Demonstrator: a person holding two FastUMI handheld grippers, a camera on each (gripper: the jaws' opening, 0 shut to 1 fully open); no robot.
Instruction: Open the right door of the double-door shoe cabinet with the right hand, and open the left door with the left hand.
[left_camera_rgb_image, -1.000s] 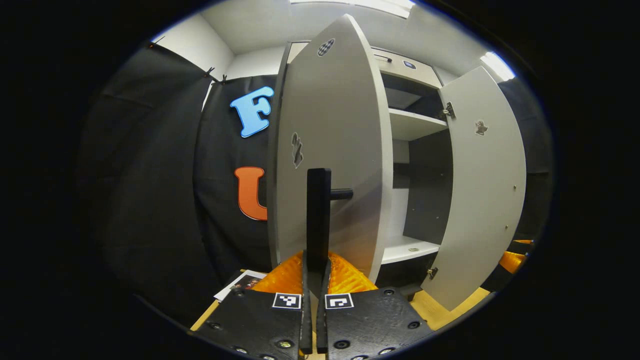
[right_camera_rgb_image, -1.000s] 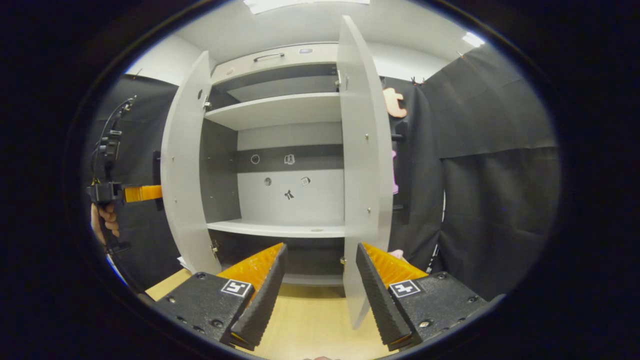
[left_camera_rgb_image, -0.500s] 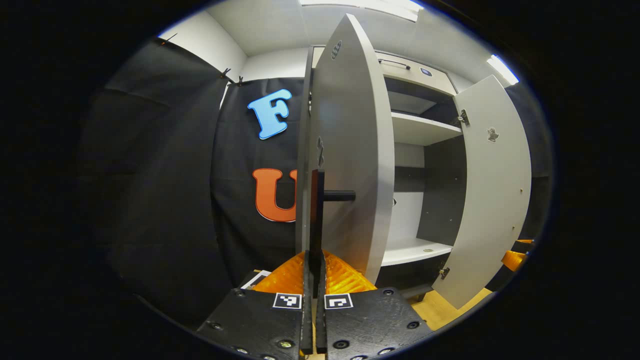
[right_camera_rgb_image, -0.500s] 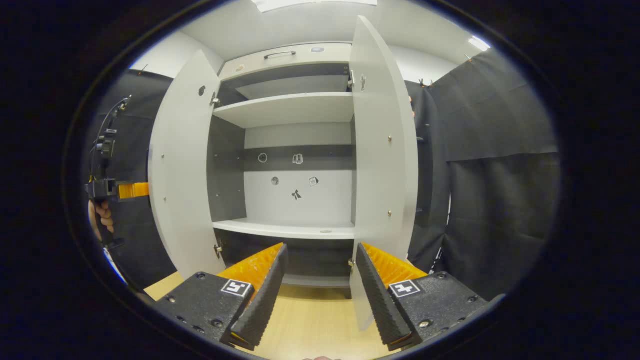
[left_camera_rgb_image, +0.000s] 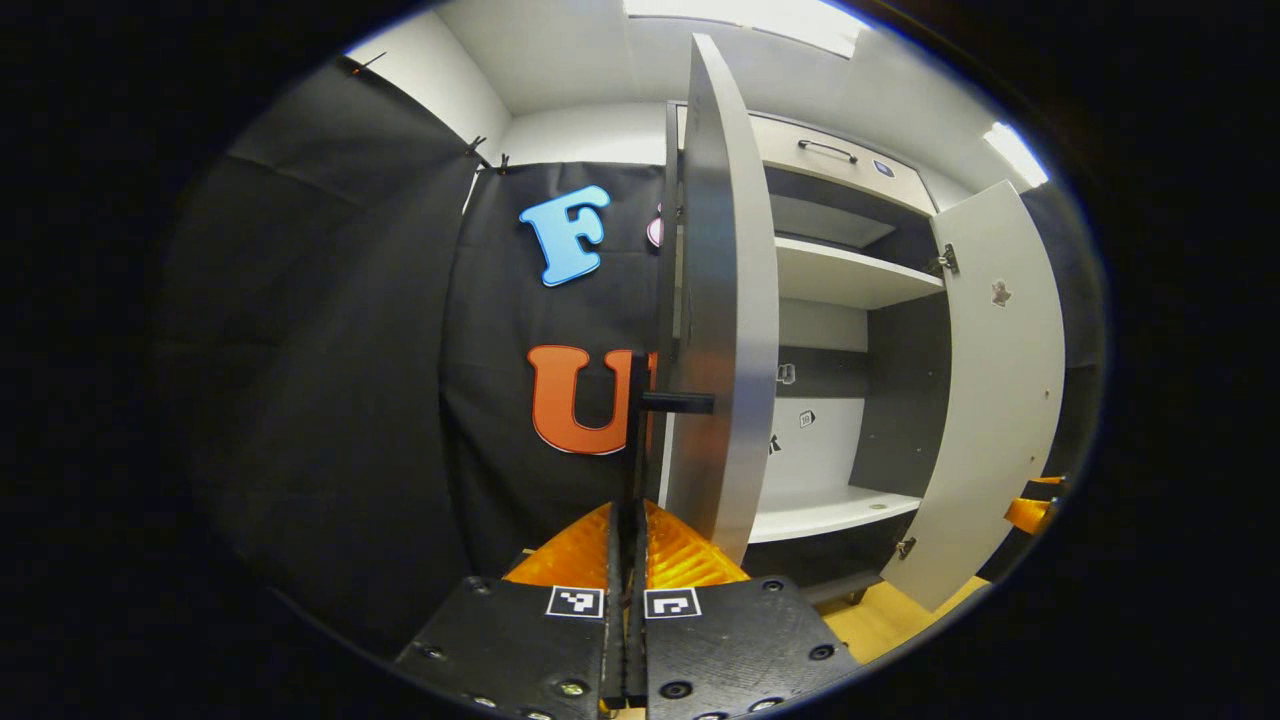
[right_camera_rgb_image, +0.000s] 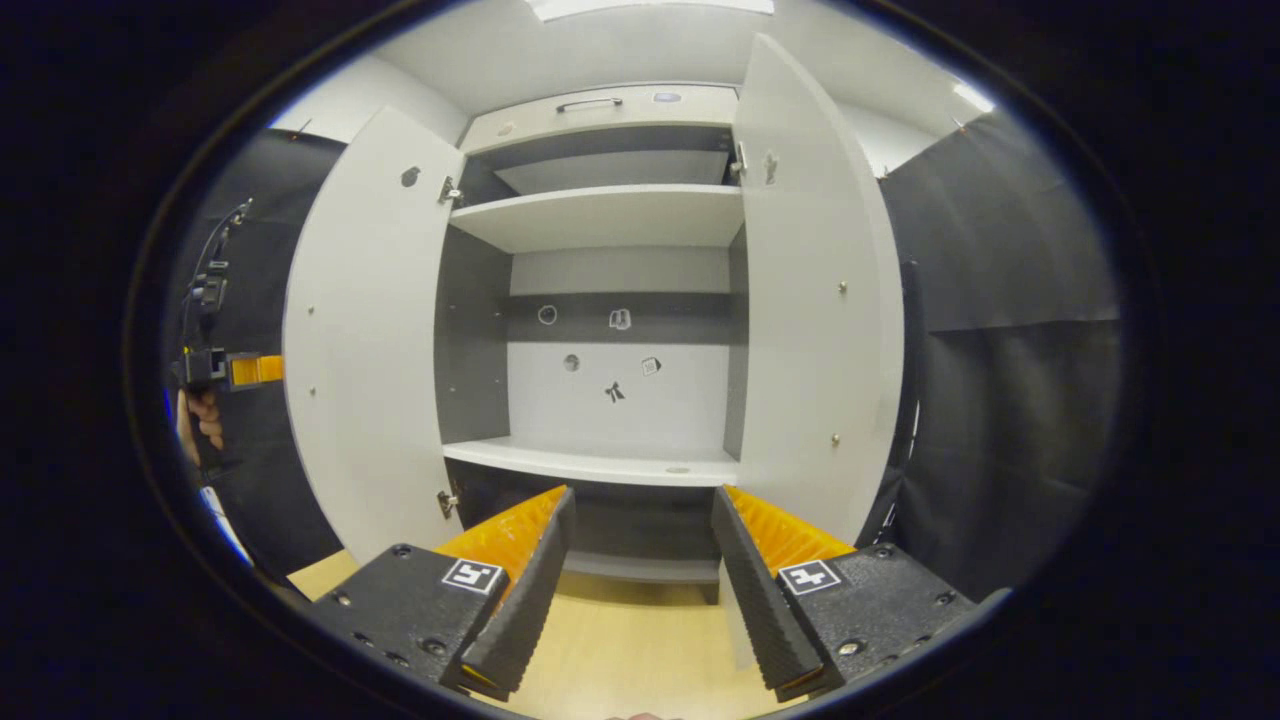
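Both doors swung open; left gripper (left_camera_rgb_image: 628, 560) pinching handle (left_camera_rgb_image: 634, 440); right gripper (right_camera_rgb_image: 640, 580) spread.

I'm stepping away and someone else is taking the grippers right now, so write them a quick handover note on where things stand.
Left gripper: shut on the black handle of the left door, which stands swung wide open.
Right gripper: open, holding nothing, facing the cabinet's shelf.
Right door: wide open.
Done: both doors are open.
Left: release the left handle and draw back; probably nothing more.
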